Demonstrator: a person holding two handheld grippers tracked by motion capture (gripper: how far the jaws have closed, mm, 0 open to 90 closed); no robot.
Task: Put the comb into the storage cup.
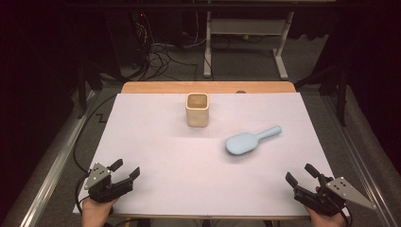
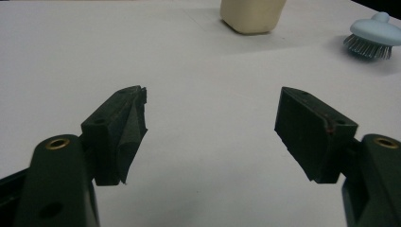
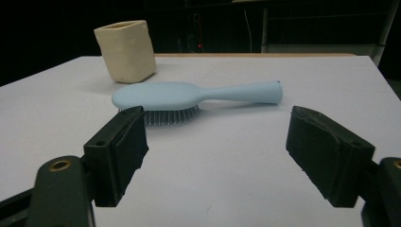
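Note:
A light blue hairbrush [image 1: 250, 140] lies bristles down on the white table cover [image 1: 156, 142], right of centre, its handle pointing to the far right. A cream square cup [image 1: 197, 109] stands upright behind it near the far edge. My left gripper [image 1: 126, 170] rests at the near left corner, open with nothing between its jaws. My right gripper [image 1: 301, 174] rests at the near right corner, also open and holding nothing. In the right gripper view the hairbrush [image 3: 189, 97] lies just ahead of the jaws with the cup [image 3: 126, 49] behind it. The left gripper view has the cup [image 2: 253, 15] and brush head [image 2: 373, 38] far off.
The wooden table edge [image 1: 208, 87] shows beyond the white cover. Metal rails run along both sides of the table. Cables and a white desk frame [image 1: 246, 42] stand on the floor behind. A wide bare stretch of cover lies between the two grippers.

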